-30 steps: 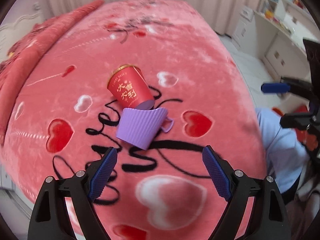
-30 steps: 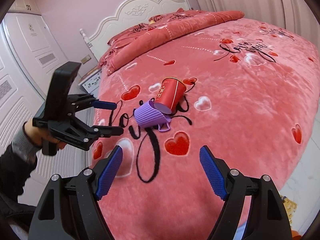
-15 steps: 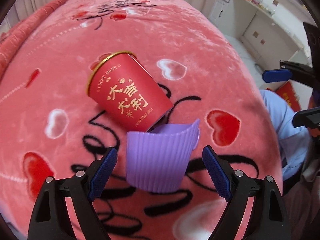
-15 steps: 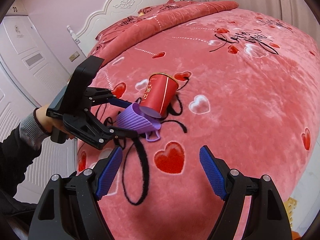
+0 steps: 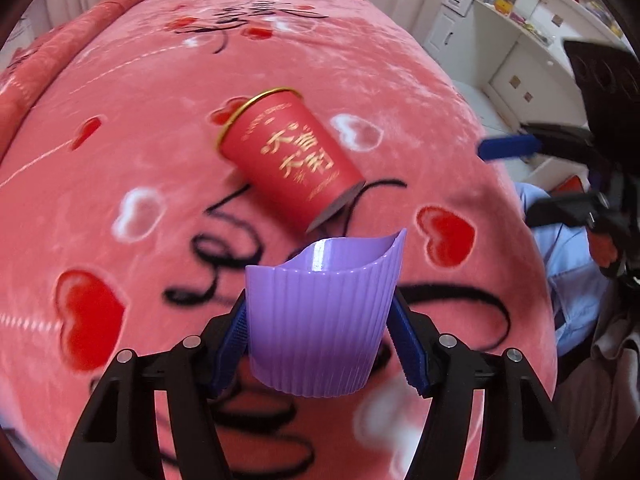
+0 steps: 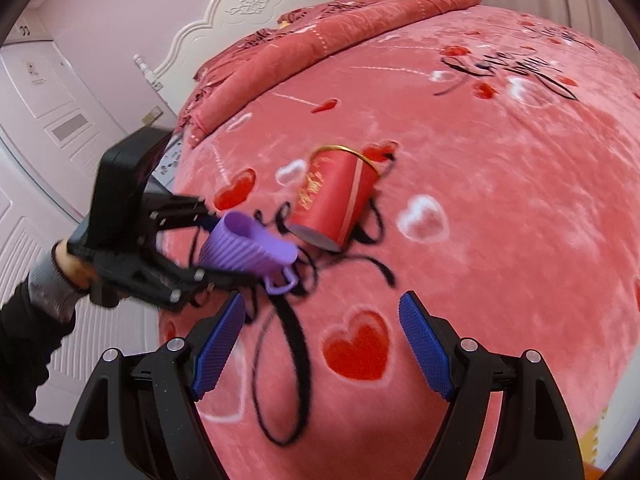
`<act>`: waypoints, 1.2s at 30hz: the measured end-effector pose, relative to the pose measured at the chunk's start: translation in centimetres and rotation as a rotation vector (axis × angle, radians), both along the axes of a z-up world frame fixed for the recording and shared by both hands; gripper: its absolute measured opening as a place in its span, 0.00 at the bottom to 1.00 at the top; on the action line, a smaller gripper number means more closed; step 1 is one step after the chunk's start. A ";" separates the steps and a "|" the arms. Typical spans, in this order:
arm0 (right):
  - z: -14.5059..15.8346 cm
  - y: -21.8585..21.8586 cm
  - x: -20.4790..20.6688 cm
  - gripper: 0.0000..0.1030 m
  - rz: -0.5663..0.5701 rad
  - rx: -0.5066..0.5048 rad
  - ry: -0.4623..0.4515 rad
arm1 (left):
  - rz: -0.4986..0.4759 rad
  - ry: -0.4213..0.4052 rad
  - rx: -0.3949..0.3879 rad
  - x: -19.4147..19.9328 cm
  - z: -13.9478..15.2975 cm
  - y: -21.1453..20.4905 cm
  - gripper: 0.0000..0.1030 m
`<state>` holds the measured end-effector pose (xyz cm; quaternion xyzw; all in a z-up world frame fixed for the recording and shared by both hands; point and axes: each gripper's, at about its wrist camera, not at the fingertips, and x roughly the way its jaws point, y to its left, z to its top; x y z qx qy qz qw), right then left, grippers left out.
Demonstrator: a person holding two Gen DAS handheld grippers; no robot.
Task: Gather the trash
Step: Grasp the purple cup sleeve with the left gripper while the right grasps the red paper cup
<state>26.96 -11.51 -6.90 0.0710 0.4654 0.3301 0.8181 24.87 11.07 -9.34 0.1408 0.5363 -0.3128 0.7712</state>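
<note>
A: Jaws, L gripper (image 5: 320, 344): closing on the purple cup (image 5: 322, 320), a blue pad at each ribbed side; pads look to be touching, cup wall not visibly dented. R gripper (image 6: 322, 344): jaws wide, nothing between them, hanging over the bedspread (image 6: 520, 200).

B: Where's the trash?

A: Purple cup at 6 o'clock in L view, mouth pointing away toward 12. Red paper cup (image 5: 288, 168) on its side just past it, at about 11 o'clock from the purple rim, base end nearest. Can't tell if the two touch. In R view red cup sits at 12, purple at 10.

B: How to do the step well?

A: My read: squeeze gently, wall looks soft and could fold. Keep pads square on the ribs, mid-height, then lift straight so the rim doesn't nudge the red cup into a roll. R gripper is well placed to take the red one next.

B: Vs earlier frames?

A: 1 s ago L jaws were spread wide w/ both cups well ahead. Half a sec ago purple cup sat between open pads. Now pads are at its sides. R gripper has come closer to the cups, jaw gap unchanged.
</note>
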 end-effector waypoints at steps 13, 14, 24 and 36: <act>-2.1 6.2 7.2 0.76 -0.020 -0.019 0.062 | 0.077 -0.040 -0.006 0.6 1.7 4.9 0.64; -2.6 6.4 7.7 0.76 -0.024 -0.022 0.082 | 0.072 -0.041 -0.008 0.8 1.5 4.6 0.64; -5.8 7.2 10.4 0.60 -0.011 0.002 0.174 | 0.049 -0.024 -0.021 2.5 -0.2 4.2 0.64; -1.0 6.0 5.1 0.56 0.241 -0.180 -0.141 | 0.047 -0.025 -0.015 1.0 0.9 2.4 0.64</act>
